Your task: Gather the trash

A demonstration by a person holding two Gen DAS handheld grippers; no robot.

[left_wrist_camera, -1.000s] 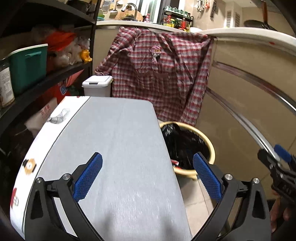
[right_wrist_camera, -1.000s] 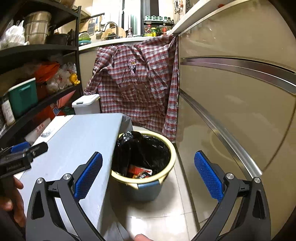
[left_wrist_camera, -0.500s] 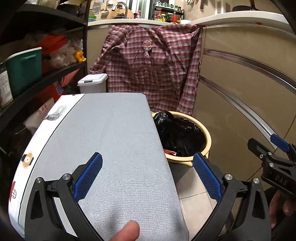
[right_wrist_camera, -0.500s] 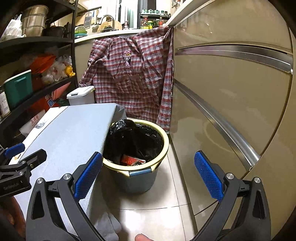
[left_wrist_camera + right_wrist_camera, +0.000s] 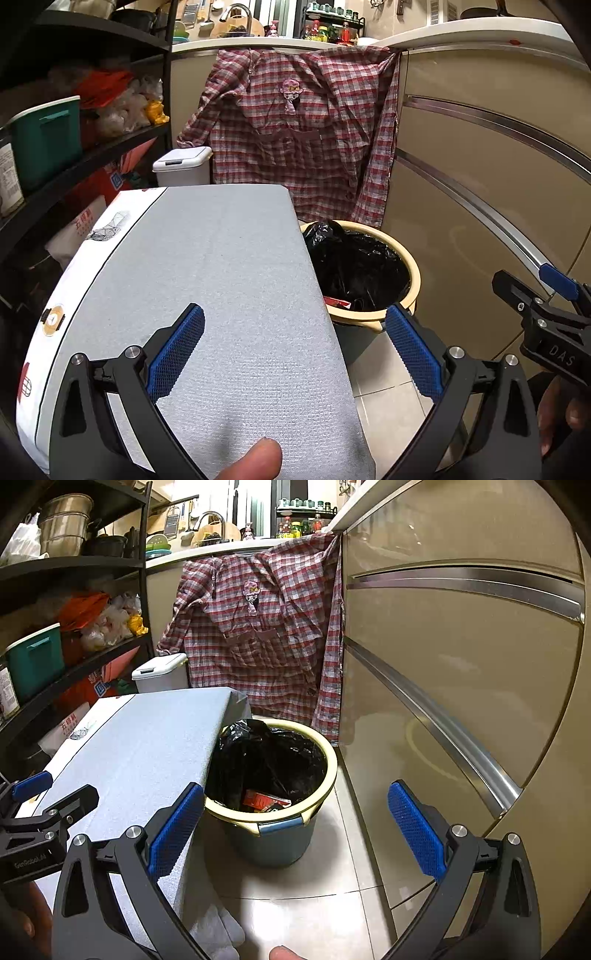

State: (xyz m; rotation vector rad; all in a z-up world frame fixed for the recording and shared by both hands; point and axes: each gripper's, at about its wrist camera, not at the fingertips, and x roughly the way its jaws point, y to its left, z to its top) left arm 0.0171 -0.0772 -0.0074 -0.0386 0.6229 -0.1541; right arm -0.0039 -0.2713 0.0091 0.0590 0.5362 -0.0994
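A yellow-rimmed trash bin [image 5: 325, 775] with a black liner stands on the floor beside the grey cloth-covered table [image 5: 221, 277]. Red packaging [image 5: 264, 799] lies inside it. The bin also shows in the left wrist view [image 5: 413, 284]. My left gripper [image 5: 295, 350] is open and empty over the table's near end. My right gripper [image 5: 295, 830] is open and empty above the floor, in front of the bin. Each gripper shows at the edge of the other's view.
A plaid shirt [image 5: 303, 133] hangs over the counter behind the bin. Beige cabinet fronts [image 5: 461, 686] run along the right. A black shelf rack [image 5: 74, 155] with a green box stands left. A small white lidded bin [image 5: 183, 166] stands behind the table.
Both grippers have drawn back and down a little from the bin. The table and bin now sit lower and farther in view. Both stay open.
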